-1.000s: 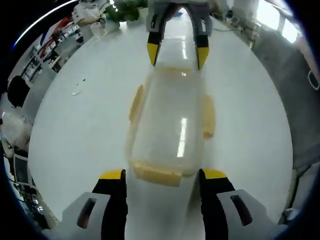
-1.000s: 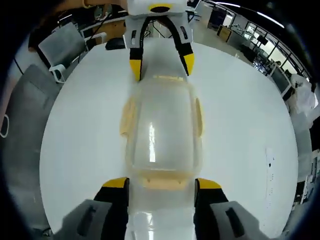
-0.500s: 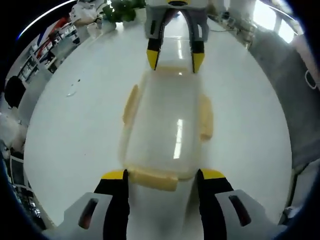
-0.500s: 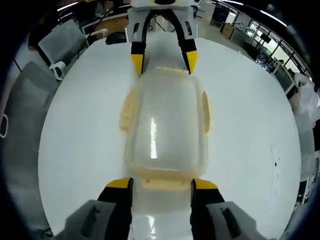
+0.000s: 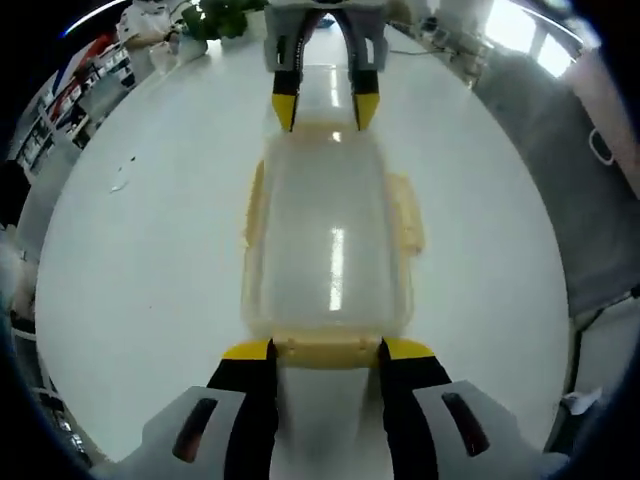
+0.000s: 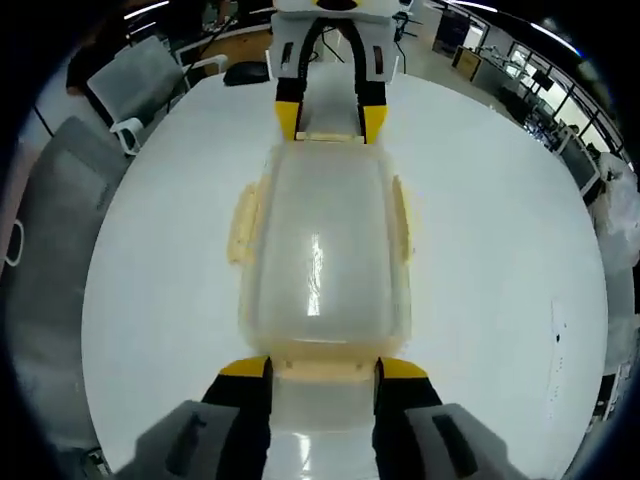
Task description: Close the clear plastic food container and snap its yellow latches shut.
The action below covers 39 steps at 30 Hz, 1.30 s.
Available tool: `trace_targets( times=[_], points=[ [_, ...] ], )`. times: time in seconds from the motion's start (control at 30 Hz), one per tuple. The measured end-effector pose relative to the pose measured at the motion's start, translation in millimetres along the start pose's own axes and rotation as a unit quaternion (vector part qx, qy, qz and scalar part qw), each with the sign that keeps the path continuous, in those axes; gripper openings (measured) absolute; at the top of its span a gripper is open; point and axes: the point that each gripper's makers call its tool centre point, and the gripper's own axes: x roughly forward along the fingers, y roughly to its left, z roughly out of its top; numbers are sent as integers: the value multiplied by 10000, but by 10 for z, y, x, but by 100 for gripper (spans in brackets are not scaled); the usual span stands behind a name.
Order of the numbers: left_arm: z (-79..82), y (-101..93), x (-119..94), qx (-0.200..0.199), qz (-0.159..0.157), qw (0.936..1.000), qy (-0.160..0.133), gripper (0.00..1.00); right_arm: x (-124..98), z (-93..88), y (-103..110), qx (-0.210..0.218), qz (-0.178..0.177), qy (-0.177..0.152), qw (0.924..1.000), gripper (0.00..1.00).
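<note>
I see lidded clear container [image 5: 328, 245] lying mid white table [image 5: 130, 260]. Left gripper [image 5: 325, 352] and right gripper [image 6: 322, 368] straddle opposite end latches [image 5: 327, 349], jaws spread, apparently bracing for the snap.

Clear container [image 5: 330, 240] on white table [image 5: 150, 250], end latches between left tool [image 5: 325, 350] and right tool [image 5: 320, 110] tips.

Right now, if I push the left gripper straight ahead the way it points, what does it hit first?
The left gripper would meet the yellow end latch of the clear container, already between its jaw tips. Contact looks immediate, though depth is uncertain.
</note>
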Motion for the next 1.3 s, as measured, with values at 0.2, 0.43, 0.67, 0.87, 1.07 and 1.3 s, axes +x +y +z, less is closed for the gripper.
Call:
trace_targets(
  times=[0.2, 0.43, 0.67, 0.87, 1.07, 1.3],
  points=[
    [-4, -4, 4, -5, -8, 10000, 59, 38, 0, -2, 15, 94, -18, -129, 9999, 37],
    [2, -12, 17, -107, 3, 9999, 41, 38, 0, 8, 22, 138, -27, -91, 9999, 38],
    [4, -4, 20, -207, -2, 9997, -141, 37, -8, 1, 27, 177, -43, -165, 9997, 36],
    [16, -21, 24, -213, -9, 9997, -148, 36, -24, 0, 57, 114, -111, -279, 9995, 35],
    [7, -70, 23, -160, -12, 9998, -116, 36, -25, 7, 92, 23, -86, -182, 9998, 35],
    [-52, -118, -5, -212, -18, 9997, -96, 36, -79, 94, 143, 8, -20, -283, 9996, 35]
  ],
)
